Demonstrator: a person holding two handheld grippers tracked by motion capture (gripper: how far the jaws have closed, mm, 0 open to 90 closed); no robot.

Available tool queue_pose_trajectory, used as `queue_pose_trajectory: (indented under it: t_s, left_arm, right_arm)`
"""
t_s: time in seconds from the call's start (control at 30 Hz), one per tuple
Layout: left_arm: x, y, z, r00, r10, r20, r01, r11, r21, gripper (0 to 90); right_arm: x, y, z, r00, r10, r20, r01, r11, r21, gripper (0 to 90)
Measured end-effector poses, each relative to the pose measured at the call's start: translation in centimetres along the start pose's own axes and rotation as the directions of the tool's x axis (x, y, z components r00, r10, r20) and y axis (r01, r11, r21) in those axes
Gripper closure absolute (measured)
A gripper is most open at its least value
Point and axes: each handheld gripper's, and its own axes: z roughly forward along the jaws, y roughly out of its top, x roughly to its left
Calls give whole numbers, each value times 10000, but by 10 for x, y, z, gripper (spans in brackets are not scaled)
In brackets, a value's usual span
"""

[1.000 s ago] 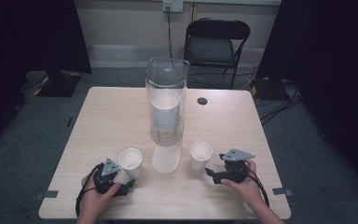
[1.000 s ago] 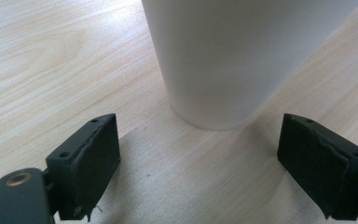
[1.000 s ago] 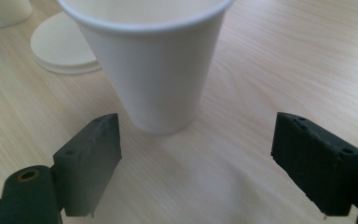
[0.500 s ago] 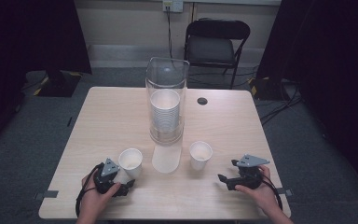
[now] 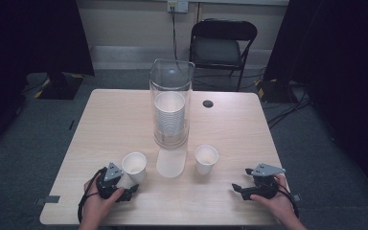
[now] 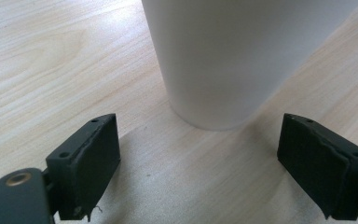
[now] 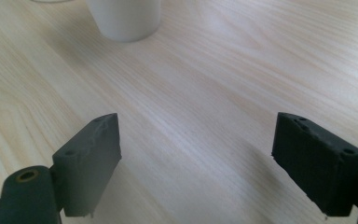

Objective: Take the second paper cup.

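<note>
Setting paper cups out on the bench (image 5: pixel 120 115), we rest the left tool (image 5: pixel 130 190) spread around the left cup (image 5: pixel 134 166) at seven o'clock from the clear dispenser (image 5: pixel 171 103), untouched. Our right tool (image 5: pixel 235 188) sits spread and empty at four o'clock from the right cup (image 5: pixel 206 159), well apart. Next, judging by this, comes another cup; the dispenser's outlet is hard to make out.
</note>
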Motion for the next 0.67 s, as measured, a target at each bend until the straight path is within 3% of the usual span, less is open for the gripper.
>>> queue_pose_trajectory:
  t_s: [0.2, 0.27, 0.33, 0.67]
  left_arm:
    - [0, 0, 0, 10000, 1, 0, -1, 10000, 0, 125]
    - [0, 0, 0, 10000, 2, -1, -2, 10000, -1, 125]
    - [0, 0, 0, 10000, 0, 1, 0, 10000, -1, 125]
    - [0, 0, 0, 10000, -2, -5, 2, 10000, -18, 125]
  right_arm:
    - [-4, -7, 0, 10000, 21, 63, -24, 9993, 383, 141]
    - [-4, -8, 0, 9997, -213, 133, 207, 9988, 438, 134]
    - [-6, -8, -1, 10000, 30, 56, -32, 9988, 487, 133]
    - [-8, -10, -3, 9999, 58, 138, -65, 9986, 516, 126]
